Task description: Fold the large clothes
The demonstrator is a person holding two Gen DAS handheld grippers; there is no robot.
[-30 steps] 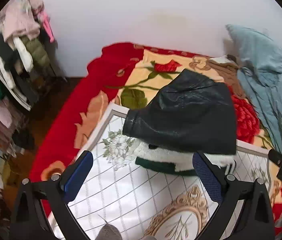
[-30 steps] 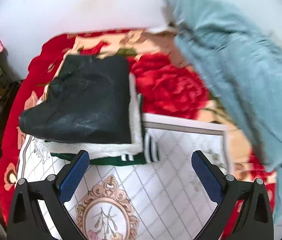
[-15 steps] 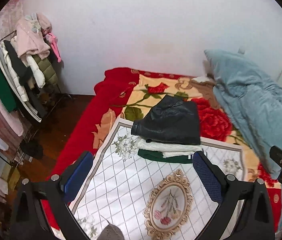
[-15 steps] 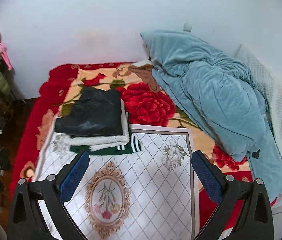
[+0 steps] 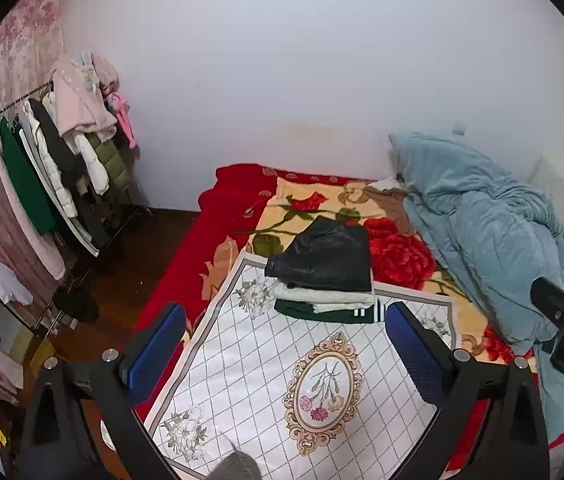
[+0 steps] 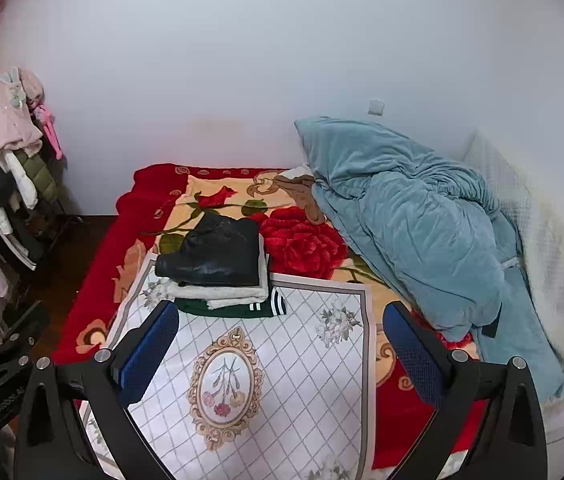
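Left wrist view shows our left gripper (image 5: 286, 344) and right gripper (image 6: 282, 344) with fingers spread wide, holding nothing. The folded stack (image 5: 324, 270) sits mid-frame on the bed (image 5: 210, 236). We judge this stack done; next we need another garment.
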